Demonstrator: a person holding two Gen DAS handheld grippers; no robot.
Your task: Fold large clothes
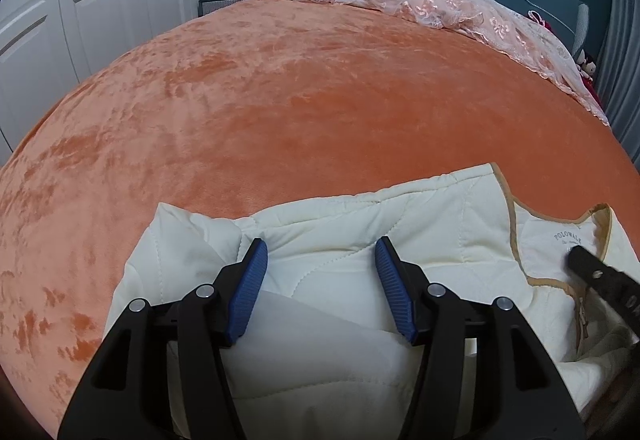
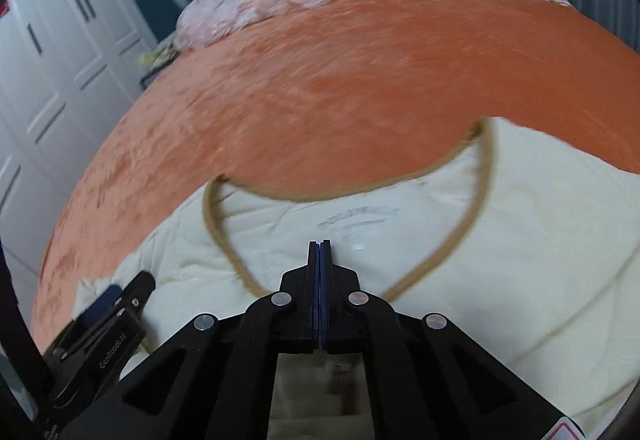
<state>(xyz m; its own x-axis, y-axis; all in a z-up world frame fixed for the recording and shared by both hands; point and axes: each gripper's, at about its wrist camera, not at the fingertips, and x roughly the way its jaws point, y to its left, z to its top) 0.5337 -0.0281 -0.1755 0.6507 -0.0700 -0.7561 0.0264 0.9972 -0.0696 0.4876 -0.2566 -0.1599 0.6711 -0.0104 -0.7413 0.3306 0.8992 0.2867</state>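
Right now the cream quilted garment [image 1: 360,240] is lying across the near edge of the orange bedspread [image 1: 280,99], running sideways in front of you, with its tan-trimmed neckline [image 2: 440,256] opening away from you toward the head of the bed.

Your left gripper [image 1: 318,272] is hovering over the left part of the garment, where a sleeve or side panel is already lying doubled over. Its blue pads [image 1: 248,292] are standing roughly half open, and you are holding nothing in them.

Your right gripper [image 2: 319,260] is sitting just below the printed label inside the collar, nearer the neckline than your left. Its jaws are pressed fully together, and no cloth is showing between them.

The fabric is looking padded and soft, stitched in wavy lines, with rumpling near the zip.
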